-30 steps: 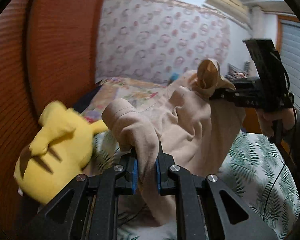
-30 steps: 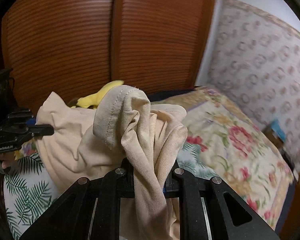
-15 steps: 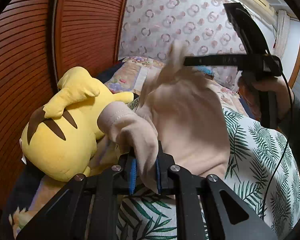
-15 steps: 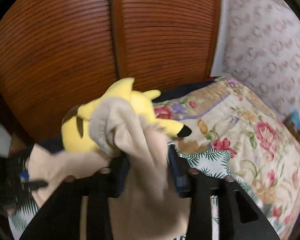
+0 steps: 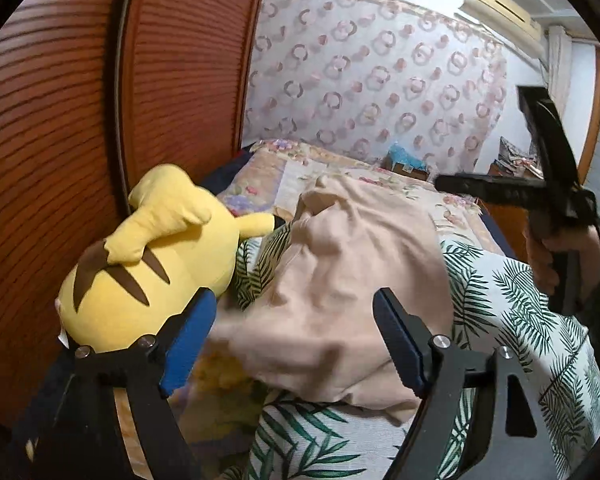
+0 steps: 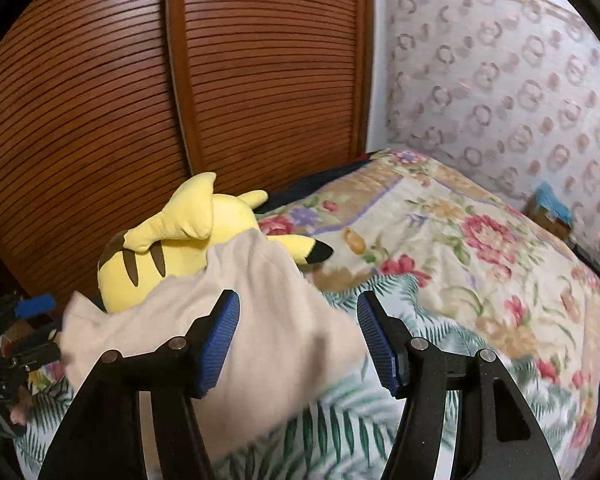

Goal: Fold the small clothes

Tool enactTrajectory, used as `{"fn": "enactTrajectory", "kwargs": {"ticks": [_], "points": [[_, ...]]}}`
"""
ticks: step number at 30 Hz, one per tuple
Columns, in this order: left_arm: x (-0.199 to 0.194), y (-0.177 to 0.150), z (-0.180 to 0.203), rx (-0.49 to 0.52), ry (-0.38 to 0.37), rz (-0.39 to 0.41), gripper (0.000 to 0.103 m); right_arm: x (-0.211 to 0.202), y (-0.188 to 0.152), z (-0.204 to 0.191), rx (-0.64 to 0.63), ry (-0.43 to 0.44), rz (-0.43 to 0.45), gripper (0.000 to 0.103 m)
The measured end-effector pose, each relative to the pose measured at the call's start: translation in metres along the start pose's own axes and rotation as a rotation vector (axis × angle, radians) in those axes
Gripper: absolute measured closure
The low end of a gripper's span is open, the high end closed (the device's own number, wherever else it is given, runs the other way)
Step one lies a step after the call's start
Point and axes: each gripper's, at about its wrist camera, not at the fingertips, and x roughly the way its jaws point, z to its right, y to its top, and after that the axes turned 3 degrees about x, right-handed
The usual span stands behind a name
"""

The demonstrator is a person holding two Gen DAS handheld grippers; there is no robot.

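Observation:
A beige garment lies crumpled on the leaf-print sheet, blurred at its near edge. My left gripper is open above its near end, blue pads wide apart, holding nothing. My right gripper is open too, with the garment lying loose between and below its fingers. The right gripper also shows in the left wrist view, at the right above the bed. The left gripper shows at the left edge of the right wrist view.
A yellow plush toy lies against the wooden slatted wardrobe doors at the left, touching the garment's edge; it also shows in the right wrist view. A floral quilt covers the far bed. A patterned wall stands behind.
Both grippers have opened and let go of the beige garment, which has dropped onto the bed. Both grippers have lowered toward the bed.

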Motion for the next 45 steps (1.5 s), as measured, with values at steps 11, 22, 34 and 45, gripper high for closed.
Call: {"fn": "enactTrajectory", "kwargs": {"ticks": [11,22,34,45], "points": [[-0.028,0.006,0.067,0.121,-0.059,0.042,0.021,-0.131,-0.076,-0.021,0.117,-0.125,0.113,0.040],[-0.070,0.004,0.140,0.232,-0.151,0.082,0.021,-0.235,-0.138,-0.065,0.205,-0.297,0.171,0.035],[-0.113,0.001,0.196,0.282,-0.202,0.130,0.021,-0.298,-0.178,-0.114,0.310,-0.455,0.286,0.022],[-0.120,-0.002,0.213,0.290,-0.228,0.135,0.021,-0.302,-0.196,-0.139,0.357,-0.494,0.336,0.022]]}}
